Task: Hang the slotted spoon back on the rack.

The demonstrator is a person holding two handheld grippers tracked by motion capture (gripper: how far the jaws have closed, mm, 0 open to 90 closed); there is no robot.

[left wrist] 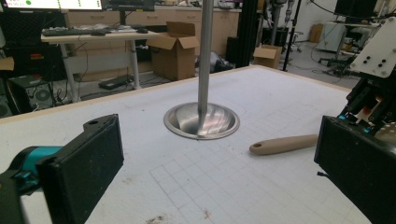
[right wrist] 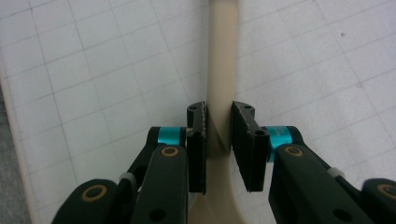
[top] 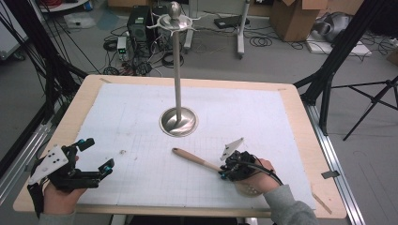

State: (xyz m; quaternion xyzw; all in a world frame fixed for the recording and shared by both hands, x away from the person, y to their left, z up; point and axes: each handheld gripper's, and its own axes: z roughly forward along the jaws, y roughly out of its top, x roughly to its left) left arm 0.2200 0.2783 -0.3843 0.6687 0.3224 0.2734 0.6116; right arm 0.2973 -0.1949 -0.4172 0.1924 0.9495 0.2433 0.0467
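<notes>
Right gripper view shows your right gripper clamped on the wooden spoon lying on the mat, not yet lifted toward the stand, while your left gripper waits open.

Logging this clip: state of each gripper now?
Left gripper: open, empty.
Right gripper: shut on the beige wooden spoon's handle.

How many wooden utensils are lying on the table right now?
1: a wooden spoon lies on the mat in front of the metal stand, its handle clamped by the right gripper.
</notes>
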